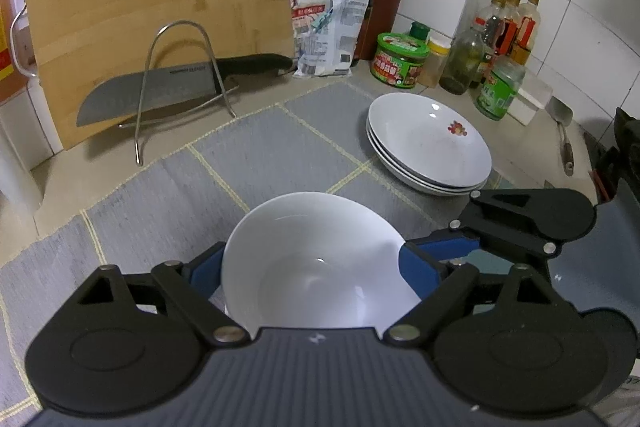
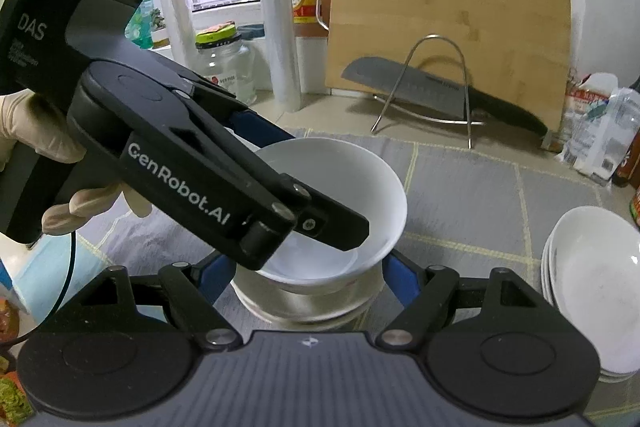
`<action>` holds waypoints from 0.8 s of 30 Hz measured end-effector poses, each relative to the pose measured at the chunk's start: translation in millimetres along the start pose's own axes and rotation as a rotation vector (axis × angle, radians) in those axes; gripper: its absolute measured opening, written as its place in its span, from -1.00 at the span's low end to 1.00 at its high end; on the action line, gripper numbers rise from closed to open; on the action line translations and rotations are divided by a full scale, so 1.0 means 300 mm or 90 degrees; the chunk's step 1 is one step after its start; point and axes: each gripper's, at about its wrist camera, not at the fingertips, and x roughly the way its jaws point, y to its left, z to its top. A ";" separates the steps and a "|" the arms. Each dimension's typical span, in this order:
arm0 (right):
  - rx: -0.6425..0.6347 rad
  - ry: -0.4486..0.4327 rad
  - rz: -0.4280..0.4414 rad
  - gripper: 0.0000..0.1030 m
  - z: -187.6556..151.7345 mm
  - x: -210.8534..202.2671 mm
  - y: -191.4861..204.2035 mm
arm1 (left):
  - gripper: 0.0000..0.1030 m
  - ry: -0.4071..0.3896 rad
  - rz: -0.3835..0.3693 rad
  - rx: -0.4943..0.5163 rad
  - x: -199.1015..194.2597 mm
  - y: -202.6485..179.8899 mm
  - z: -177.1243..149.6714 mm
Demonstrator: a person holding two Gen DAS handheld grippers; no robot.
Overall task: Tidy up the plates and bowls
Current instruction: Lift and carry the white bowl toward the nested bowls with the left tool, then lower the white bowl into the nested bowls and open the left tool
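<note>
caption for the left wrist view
Left gripper holds a white bowl above the grey mat, beside stacked plates.

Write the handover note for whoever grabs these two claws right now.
Left claw: shut on the white bowl, held tilted just above the lower bowl.
Right claw: its pads flank the lower bowl; I cannot tell whether they grip it.
Plates: three, already stacked on the grey mat, to the right of the bowls.
Done: plates stacked; white bowl brought over the lower bowl.
Left: probably lower the white bowl into the lower one, level it, open the left claw and back out. Mind the left claw's finger crossing the bowl's mouth.
</note>
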 end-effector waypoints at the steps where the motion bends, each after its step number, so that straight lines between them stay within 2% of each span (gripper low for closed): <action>1: 0.000 0.002 0.002 0.62 -0.002 0.002 0.000 | 0.74 0.002 -0.001 -0.003 0.003 0.001 -0.003; 13: -0.006 0.011 0.015 0.63 -0.015 0.003 0.000 | 0.74 0.012 0.005 -0.010 0.020 0.004 -0.029; 24: -0.023 0.012 0.006 0.64 -0.017 0.005 0.015 | 0.75 0.006 0.001 -0.019 0.018 0.013 -0.042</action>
